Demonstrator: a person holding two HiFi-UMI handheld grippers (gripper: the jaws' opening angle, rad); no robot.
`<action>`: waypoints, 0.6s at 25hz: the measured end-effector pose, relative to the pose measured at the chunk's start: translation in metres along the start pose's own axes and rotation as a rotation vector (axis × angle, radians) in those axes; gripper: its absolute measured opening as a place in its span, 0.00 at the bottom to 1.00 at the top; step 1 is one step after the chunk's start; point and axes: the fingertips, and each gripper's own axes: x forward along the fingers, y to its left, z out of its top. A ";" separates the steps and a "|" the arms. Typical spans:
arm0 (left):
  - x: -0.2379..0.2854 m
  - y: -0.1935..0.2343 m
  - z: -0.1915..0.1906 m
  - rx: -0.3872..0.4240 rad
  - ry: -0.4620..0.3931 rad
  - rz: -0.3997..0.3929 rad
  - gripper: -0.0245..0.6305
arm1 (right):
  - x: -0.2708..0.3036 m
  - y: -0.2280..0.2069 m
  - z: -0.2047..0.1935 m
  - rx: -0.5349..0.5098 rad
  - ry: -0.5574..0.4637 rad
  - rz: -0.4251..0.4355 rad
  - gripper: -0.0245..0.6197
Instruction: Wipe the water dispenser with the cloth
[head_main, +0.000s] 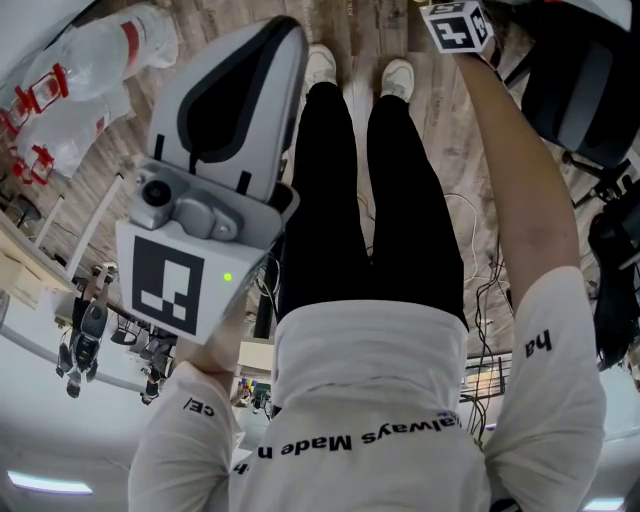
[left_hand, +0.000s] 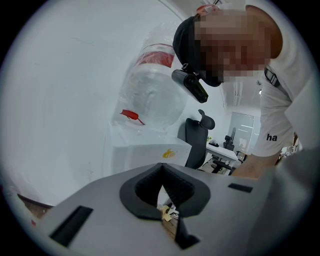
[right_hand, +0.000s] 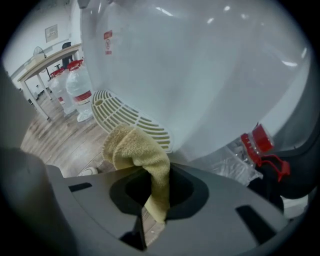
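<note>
Right gripper view: the right gripper (right_hand: 157, 192) fingers pinch the soft, light cloth (right_hand: 134, 146) mid-fold, its limp end just ahead beside the water dispenser (right_hand: 210, 75). The left gripper (left_hand: 162, 192) fingers are narrow and empty.

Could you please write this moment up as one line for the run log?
right gripper: shut on cloth, beside grille of water dispenser | left gripper: shut, empty | contact: cannot tell

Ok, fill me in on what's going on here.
A person carries a hand-held gripper in each hand. The right hand-held gripper is shut on a yellow terry cloth, held near the white water dispenser beside its cream slotted grille. The left hand-held gripper is shut on nothing, pointing up toward the dispenser's clear bottle. Whether the cloth touches the dispenser is unclear.
</note>
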 end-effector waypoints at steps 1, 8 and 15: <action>0.000 -0.001 -0.001 -0.001 0.001 -0.001 0.07 | 0.000 -0.003 -0.001 0.009 0.003 -0.001 0.13; 0.000 -0.007 0.001 0.012 0.009 -0.004 0.07 | -0.010 -0.029 -0.010 0.091 0.008 -0.043 0.13; -0.005 -0.016 0.023 0.037 -0.022 -0.006 0.07 | -0.044 -0.035 -0.013 0.182 -0.065 -0.020 0.13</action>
